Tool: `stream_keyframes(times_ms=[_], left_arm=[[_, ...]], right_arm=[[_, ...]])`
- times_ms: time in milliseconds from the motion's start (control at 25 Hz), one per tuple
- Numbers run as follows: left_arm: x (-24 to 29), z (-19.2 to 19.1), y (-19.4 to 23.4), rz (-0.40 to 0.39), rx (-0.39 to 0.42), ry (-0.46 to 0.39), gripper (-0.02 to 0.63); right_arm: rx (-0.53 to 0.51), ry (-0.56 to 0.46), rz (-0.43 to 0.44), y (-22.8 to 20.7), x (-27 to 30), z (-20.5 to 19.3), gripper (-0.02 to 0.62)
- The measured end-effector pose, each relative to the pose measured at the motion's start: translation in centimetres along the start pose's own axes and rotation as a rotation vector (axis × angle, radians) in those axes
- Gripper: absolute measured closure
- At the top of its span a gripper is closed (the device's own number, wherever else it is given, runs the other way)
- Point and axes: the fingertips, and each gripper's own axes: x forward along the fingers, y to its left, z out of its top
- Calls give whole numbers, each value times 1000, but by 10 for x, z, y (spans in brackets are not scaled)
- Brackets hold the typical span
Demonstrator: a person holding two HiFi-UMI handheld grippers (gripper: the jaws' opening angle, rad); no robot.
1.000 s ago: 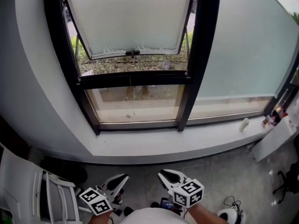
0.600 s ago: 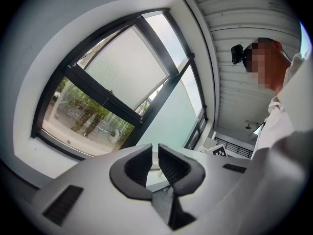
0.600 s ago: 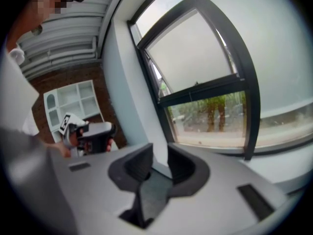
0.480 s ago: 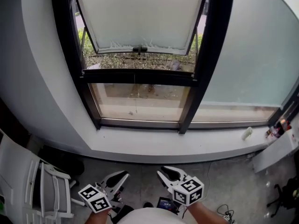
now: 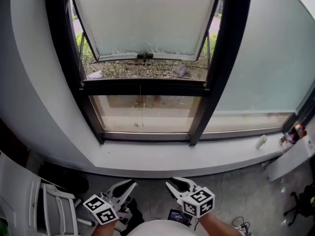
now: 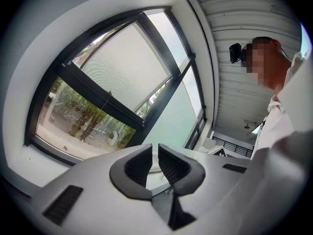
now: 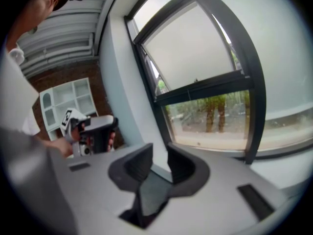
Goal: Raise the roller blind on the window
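A pale roller blind covers the upper pane of the black-framed window. Its lower edge carries a small dark pull, and a thin cord hangs below across the clear lower pane. Both grippers are held low, well short of the window and near my body. My left gripper has just been opening, with a narrow gap and nothing in it. My right gripper has also just been opening, wider, and is empty. The left gripper also shows in the right gripper view.
A white windowsill runs below the window, with a small white bottle at its right end. There is a white chair at the left, a white cabinet at the right, and a white shelf unit against the brick wall.
The window has shifted slightly in the head view. Both grippers stay low in the frame, and their jaws stand a little further apart than before.
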Motion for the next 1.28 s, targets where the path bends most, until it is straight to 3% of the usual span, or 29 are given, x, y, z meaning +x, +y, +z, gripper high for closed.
stream_keyframes(times_ms=[720,1280], left_arm=[[51,110,145,-107,-7,101,566],[49,141,188,-155,6,124,566]], right_arm=[[53,-67,-118,-26,150,96,511],[45,-91,-167,-22,202,121,511]])
